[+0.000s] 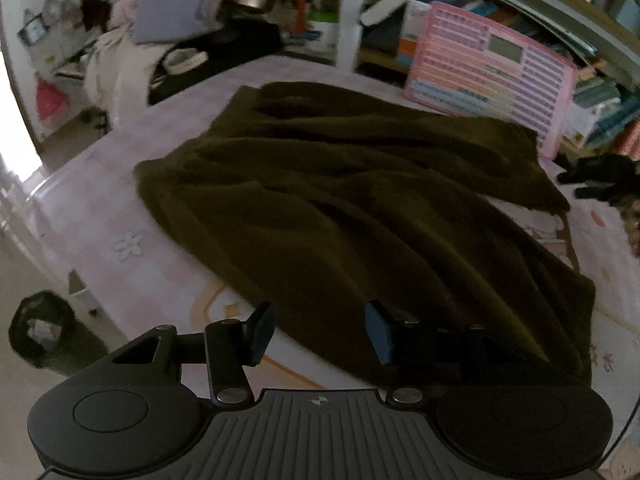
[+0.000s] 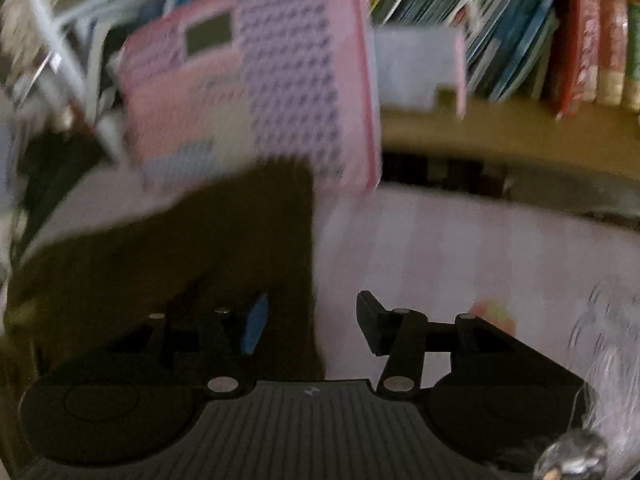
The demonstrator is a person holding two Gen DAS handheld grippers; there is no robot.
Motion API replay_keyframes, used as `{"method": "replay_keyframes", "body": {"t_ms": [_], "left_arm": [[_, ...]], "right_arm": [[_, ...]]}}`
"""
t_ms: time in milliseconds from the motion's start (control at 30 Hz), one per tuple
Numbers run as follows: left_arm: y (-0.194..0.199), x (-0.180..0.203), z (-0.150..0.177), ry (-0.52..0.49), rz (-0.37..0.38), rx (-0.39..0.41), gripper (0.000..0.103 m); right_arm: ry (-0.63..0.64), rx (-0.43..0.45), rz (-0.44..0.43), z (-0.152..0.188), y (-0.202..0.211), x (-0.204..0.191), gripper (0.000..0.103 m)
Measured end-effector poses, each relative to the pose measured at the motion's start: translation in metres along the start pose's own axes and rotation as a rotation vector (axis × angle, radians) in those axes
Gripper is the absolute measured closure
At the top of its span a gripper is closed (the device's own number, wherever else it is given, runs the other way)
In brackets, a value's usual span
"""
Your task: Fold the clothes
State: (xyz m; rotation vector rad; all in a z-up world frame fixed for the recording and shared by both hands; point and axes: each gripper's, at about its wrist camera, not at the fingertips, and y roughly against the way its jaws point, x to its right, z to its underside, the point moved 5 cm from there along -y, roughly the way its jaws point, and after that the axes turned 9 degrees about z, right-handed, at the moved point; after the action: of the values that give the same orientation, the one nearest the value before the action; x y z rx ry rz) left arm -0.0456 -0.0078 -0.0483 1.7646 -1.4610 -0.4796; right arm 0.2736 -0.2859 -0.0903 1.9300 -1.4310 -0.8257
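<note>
A cluttered room is showing around a pale pink tabletop [image 1: 120, 216] covered in a cloth printed with faint flowers, and the light is lying dim over everything. A dark olive garment [image 1: 352, 208] is lying spread across the middle of it, soft and matte, rumpled into long diagonal folds. Its near edge is running just beside the left claw [image 1: 320, 332], and its far edge is reaching close to a pink toy board [image 1: 492, 68] with rows of small buttons, which is leaning at the back of the tabletop. Bare cloth is lying open along the garment's left side, out to the tabletop's rounded left edge, and a narrower strip is showing on the right. A black bin [image 1: 44, 332] is standing on the floor below the left edge.

The left claw is standing partly open over the garment's near hem, with nothing gripped between its blue-faced pads. In the blurred right wrist view, the right claw [image 2: 312, 324] is likewise standing partly open and gripping nothing; the garment's straight right edge [image 2: 308, 240] is running up between its fingers, so that the left finger is hanging over dark fabric and the right one over bare pink cloth. A wide stretch of open tabletop is lying to the right of that edge. Beyond it, a wooden shelf [image 2: 520, 128] is carrying a tight row of upright books [image 2: 540, 28].
</note>
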Motion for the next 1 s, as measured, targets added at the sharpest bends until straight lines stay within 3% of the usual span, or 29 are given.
{"method": "replay_keyframes", "body": {"t_ms": [33, 133, 200, 333, 500, 667, 833, 1000], "left_arm": [[0.0, 0.003, -0.001, -0.014, 0.005, 0.001, 0.052], [0.002, 0.006, -0.002, -0.032, 0.006, 0.01, 0.052], [0.006, 0.004, -0.002, -0.028, -0.004, 0.022, 0.052], [0.01, -0.009, 0.001, 0.035, -0.027, 0.034, 0.052], [0.012, -0.011, 0.004, 0.043, -0.007, 0.04, 0.052], [0.015, -0.033, -0.002, 0.107, 0.0, 0.084, 0.052], [0.005, -0.069, -0.018, 0.203, 0.002, 0.107, 0.052], [-0.016, -0.113, -0.043, 0.289, -0.001, 0.12, 0.053]], "right_arm": [[0.026, -0.01, 0.01, 0.008, -0.001, -0.005, 0.058], [0.099, 0.005, 0.076, 0.02, -0.002, -0.014, 0.087], [0.091, -0.008, 0.074, 0.019, 0.008, -0.017, 0.091], [0.0, 0.034, 0.108, 0.024, 0.041, 0.0, 0.092], [0.075, 0.044, 0.23, 0.039, 0.023, 0.0, 0.089], [0.041, 0.04, 0.275, 0.047, 0.034, 0.002, 0.074], [-0.009, 0.045, 0.252, 0.077, 0.069, 0.002, 0.069], [-0.025, 0.025, 0.257, 0.128, 0.111, -0.014, 0.066]]}}
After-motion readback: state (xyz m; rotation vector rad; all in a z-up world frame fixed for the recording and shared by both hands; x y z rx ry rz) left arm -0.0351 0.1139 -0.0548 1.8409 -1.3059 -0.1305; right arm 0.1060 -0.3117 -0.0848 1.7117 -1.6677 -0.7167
